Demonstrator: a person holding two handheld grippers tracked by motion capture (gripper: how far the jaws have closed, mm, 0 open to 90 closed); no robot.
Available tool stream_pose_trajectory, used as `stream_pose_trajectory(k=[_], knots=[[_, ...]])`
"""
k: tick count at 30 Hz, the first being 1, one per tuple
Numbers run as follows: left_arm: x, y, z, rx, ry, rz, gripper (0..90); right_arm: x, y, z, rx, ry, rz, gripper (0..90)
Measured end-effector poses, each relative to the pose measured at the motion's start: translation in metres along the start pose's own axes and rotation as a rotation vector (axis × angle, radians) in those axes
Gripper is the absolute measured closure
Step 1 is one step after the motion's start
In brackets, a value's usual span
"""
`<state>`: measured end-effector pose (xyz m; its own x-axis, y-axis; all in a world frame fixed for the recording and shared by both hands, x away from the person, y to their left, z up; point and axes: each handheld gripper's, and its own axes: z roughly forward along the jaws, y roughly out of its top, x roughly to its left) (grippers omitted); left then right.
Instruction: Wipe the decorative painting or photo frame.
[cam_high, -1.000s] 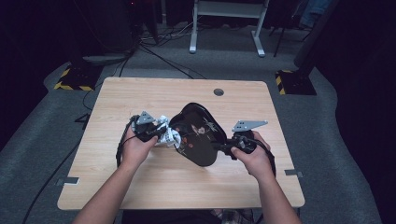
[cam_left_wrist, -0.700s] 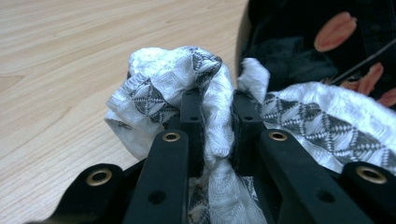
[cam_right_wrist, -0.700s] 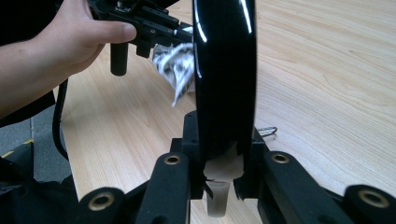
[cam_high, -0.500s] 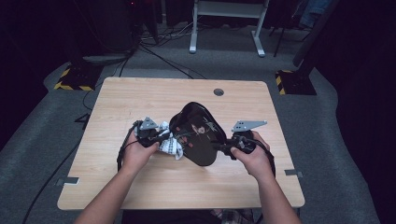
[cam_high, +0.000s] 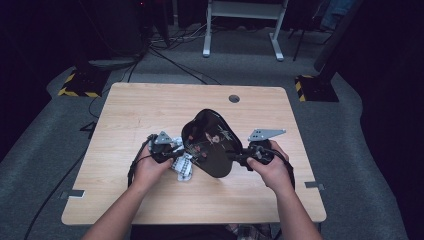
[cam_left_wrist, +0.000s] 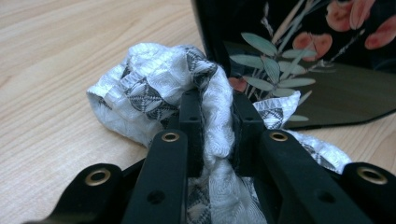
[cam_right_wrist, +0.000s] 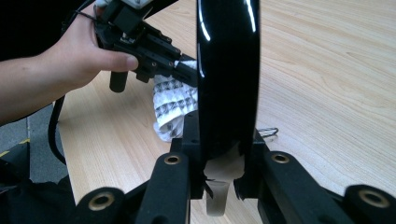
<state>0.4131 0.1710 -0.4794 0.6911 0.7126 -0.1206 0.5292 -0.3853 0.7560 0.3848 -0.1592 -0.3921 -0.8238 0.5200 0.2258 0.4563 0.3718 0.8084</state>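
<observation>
At mid-table, the right gripper (cam_right_wrist: 218, 175) clamps the stiff, glossy, likely slippery tray (cam_high: 210, 142) by its rim, while the left gripper (cam_left_wrist: 217, 135) pinches the soft, limp cloth (cam_left_wrist: 154, 88) beside it.

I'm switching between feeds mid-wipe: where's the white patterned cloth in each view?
High view: the white patterned cloth lies left of centre, at the left gripper.
Left gripper view: centre, bunched between the jaws.
Right gripper view: left of centre, behind the tray's edge.
Shared landmark: the black flowered tray, held up on edge.
</observation>
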Motion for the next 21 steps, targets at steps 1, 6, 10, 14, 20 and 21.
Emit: stream_pose_trajectory(k=[1, 6, 10, 14, 20, 21], knots=[[-0.002, 0.000, 0.000, 0.014, 0.003, 0.008, 78.6, 0.000, 0.000, 0.000, 0.000, 0.000, 0.001, 78.4], [-0.006, -0.004, 0.003, 0.034, 0.000, 0.023, 78.5, 0.000, 0.000, 0.000, 0.000, 0.001, 0.001, 78.5], [-0.007, -0.008, 0.006, 0.041, -0.007, 0.031, 78.5, 0.000, 0.000, 0.000, 0.000, 0.001, 0.001, 78.5], [-0.008, -0.010, 0.007, 0.045, -0.023, 0.022, 78.3, -0.001, 0.000, 0.000, -0.002, 0.002, 0.005, 78.5], [-0.008, -0.011, 0.006, 0.041, -0.026, 0.025, 78.2, -0.002, 0.000, -0.001, -0.015, -0.010, 0.004, 78.6], [-0.008, -0.011, 0.005, 0.042, -0.031, 0.014, 78.2, -0.002, 0.000, -0.001, -0.014, -0.010, 0.007, 78.6]])
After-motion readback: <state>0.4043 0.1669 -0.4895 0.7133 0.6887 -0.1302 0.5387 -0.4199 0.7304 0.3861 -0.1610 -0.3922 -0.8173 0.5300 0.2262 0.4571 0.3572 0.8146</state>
